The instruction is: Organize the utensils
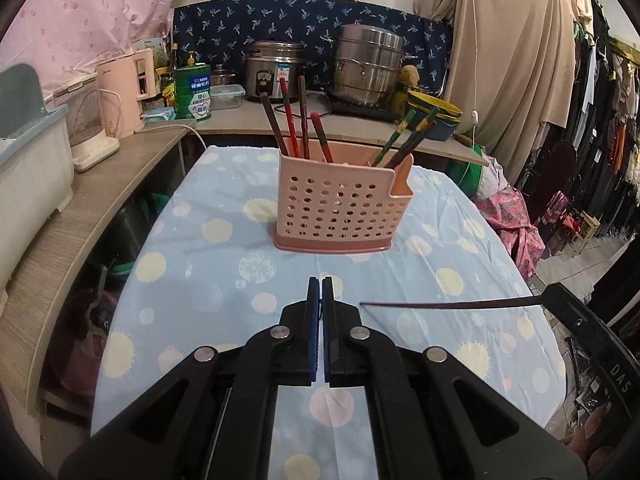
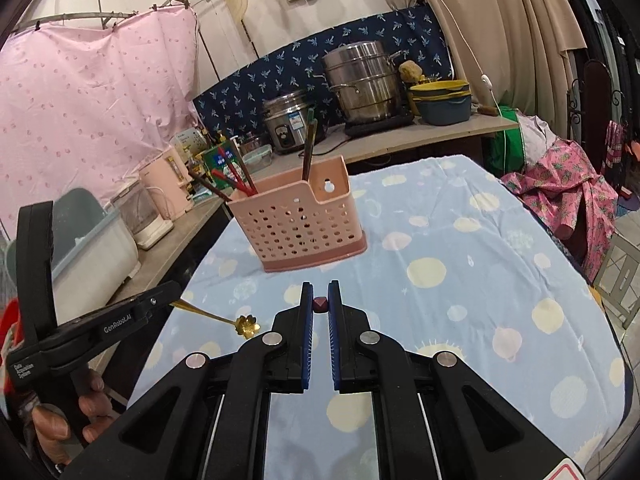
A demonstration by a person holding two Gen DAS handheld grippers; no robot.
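Observation:
A pink perforated utensil holder stands on the blue dotted tablecloth, with several chopsticks upright in it. It also shows in the right wrist view. My left gripper is shut on the handle of a gold flower-bowl spoon, which is seen sticking out from it in the right wrist view. My right gripper is shut on a dark red chopstick, seen end-on. In the left wrist view this chopstick reaches leftward over the cloth from the right edge.
A counter runs along the left and back with a pink kettle, a green tin, a rice cooker, a steel steamer pot and stacked bowls. Clothes hang at the right.

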